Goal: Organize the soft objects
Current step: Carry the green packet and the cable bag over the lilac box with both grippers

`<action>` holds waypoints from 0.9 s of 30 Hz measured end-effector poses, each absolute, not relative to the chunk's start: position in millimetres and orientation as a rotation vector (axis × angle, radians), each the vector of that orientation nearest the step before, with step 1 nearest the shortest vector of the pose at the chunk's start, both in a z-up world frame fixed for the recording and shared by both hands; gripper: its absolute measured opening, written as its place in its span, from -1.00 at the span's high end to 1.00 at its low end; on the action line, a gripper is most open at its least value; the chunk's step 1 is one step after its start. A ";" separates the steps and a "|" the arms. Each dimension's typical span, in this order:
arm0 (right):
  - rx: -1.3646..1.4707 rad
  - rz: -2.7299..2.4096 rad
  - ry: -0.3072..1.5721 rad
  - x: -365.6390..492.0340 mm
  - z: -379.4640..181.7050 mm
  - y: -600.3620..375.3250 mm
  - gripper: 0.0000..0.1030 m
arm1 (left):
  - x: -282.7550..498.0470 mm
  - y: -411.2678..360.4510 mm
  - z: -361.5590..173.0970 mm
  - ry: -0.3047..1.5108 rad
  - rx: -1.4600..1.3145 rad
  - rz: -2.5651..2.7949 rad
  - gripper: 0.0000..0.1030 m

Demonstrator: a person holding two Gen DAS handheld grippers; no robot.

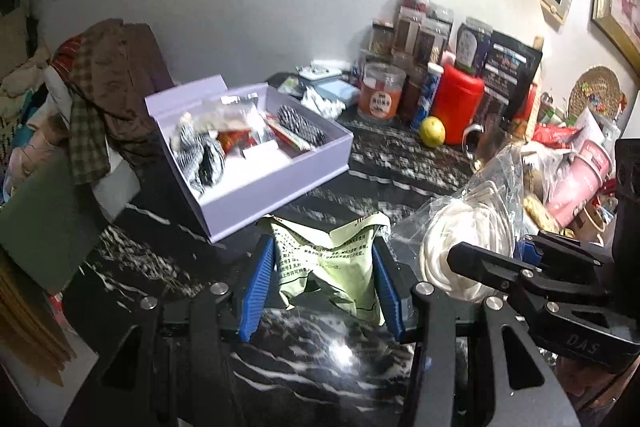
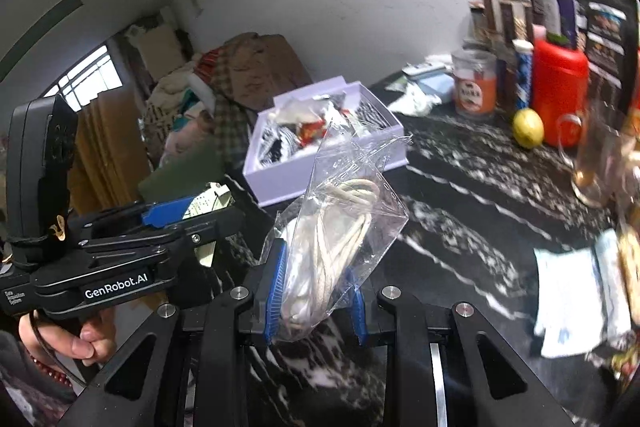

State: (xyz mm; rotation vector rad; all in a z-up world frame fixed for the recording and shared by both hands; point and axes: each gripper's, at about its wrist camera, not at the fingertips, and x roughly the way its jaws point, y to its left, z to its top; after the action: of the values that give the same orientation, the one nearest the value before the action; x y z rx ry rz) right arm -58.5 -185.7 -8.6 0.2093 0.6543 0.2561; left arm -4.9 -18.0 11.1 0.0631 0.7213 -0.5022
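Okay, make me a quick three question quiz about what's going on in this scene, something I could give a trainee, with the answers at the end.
1. True or false: the left hand-held gripper holds a pale green packet.
2. What does the right hand-held gripper hold? A) a lemon B) a clear plastic bag with a coiled white cord C) a red jug
3. What colour is the open box on the dark marbled table?

Key:
1. True.
2. B, the clear plastic bag.
3. Lilac, already holding several packets.
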 end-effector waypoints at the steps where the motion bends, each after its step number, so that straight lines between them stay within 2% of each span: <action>1: 0.206 0.262 0.647 -56.1 -5.1 -184.7 0.46 | -3.9 -17.4 13.9 0.713 0.063 -0.502 0.07; 16: 0.107 0.323 0.540 -4.9 47.7 -176.5 0.46 | 44.4 -17.7 66.6 0.557 0.070 -0.474 0.07; 27: 0.087 0.327 0.500 50.7 67.1 -182.9 0.46 | 96.3 -16.9 79.4 0.507 0.087 -0.458 0.07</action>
State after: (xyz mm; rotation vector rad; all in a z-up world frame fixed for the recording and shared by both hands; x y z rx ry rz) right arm 50.7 -182.9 67.1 0.0872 0.5004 0.3266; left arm 96.3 -16.9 79.4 0.0868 0.5065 -0.4578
